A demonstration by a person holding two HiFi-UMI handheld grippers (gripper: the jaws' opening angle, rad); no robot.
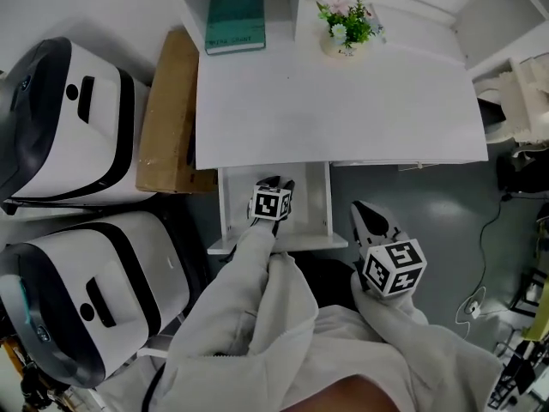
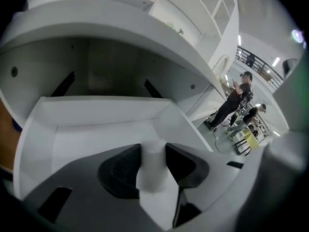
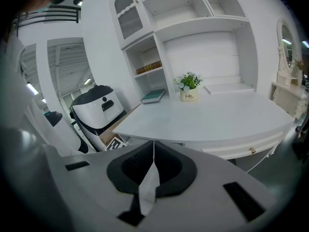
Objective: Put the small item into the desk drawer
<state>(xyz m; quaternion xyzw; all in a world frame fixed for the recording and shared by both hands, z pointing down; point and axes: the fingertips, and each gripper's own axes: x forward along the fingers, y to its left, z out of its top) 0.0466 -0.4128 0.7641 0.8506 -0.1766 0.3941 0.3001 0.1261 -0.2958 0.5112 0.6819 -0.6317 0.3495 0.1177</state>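
Observation:
The white desk (image 1: 343, 101) has its drawer (image 1: 230, 204) pulled out toward me. My left gripper (image 1: 273, 197) hangs over the open drawer, shut on a small white item (image 2: 153, 173) that stands between its black pads. In the left gripper view the drawer's bare white floor (image 2: 96, 139) lies just ahead of and below the jaws (image 2: 153, 153). My right gripper (image 1: 371, 220) is to the right of the drawer, over the grey floor. It is shut (image 3: 153, 151), its pads meeting with nothing between them.
Two white-and-black machines (image 1: 69, 118) (image 1: 86, 299) and a cardboard box (image 1: 171, 110) stand left of the desk. A green book (image 1: 236, 20) and a small flower pot (image 1: 347, 24) sit at the desk's back. Cables (image 1: 480, 299) lie on the floor at right.

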